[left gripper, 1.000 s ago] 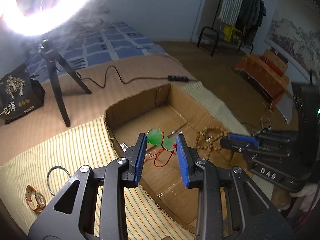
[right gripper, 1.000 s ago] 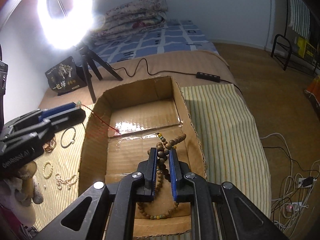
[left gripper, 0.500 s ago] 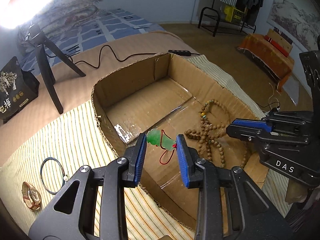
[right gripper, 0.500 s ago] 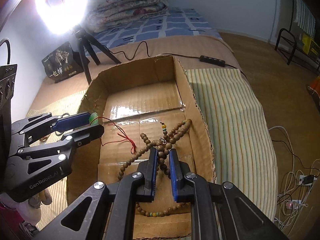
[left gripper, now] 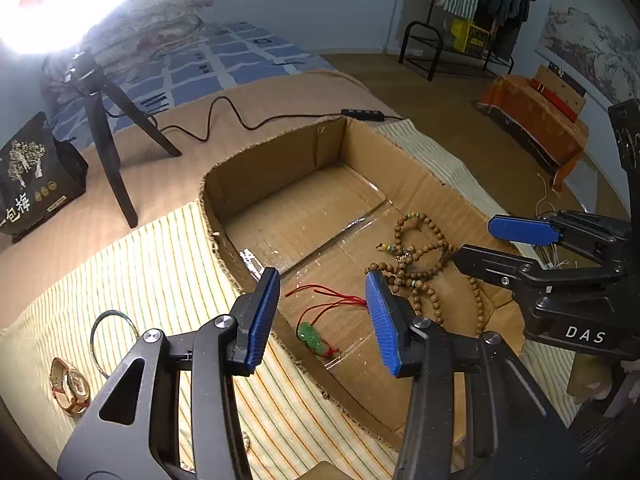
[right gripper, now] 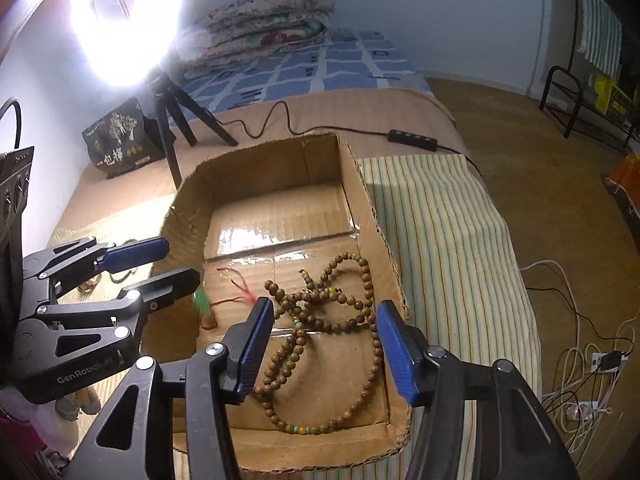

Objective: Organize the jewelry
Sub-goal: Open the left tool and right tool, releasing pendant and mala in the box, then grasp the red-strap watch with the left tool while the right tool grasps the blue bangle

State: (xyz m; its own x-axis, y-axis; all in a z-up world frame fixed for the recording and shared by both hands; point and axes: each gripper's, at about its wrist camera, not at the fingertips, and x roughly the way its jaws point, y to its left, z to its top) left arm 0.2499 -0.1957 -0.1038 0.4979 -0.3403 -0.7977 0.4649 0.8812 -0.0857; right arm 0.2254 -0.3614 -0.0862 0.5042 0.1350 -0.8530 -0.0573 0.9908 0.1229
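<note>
Counts: one cardboard box (left gripper: 436, 184), open top, sitting on the striped cloth (left gripper: 160, 264) over the bed. Inside it, two pieces: one long wooden bead necklace (right gripper: 320, 320) in a loose tangle on the box floor toward the right wall, and one green pendant (left gripper: 314, 336) on a red cord (left gripper: 332, 300) lying near the left wall. The pendant looks smeared in the right wrist view, so its exact lie there is unclear.

Outside the box on the cloth, left side: one wristwatch (left gripper: 70, 386) with a tan strap, one thin dark bangle (left gripper: 114, 336) just beside it. Both are well apart from the box contents.

Also in the room: one ring light on a black tripod (left gripper: 108, 120), one black printed bag (right gripper: 118, 136), one inline cable switch (right gripper: 414, 136).

Left hand-held gripper (left gripper: 322, 320): pitched steeply down over the near-left corner of the box, jaws just been opening, now apart with nothing pinched; the pendant lies on the cardboard below the gap, not touching either pad.

Right hand-held gripper (right gripper: 326, 350): also pitched steeply down over the near half of the box, jaws just been opening, now wide; the beads lie on the floor beneath, free of both pads.
</note>
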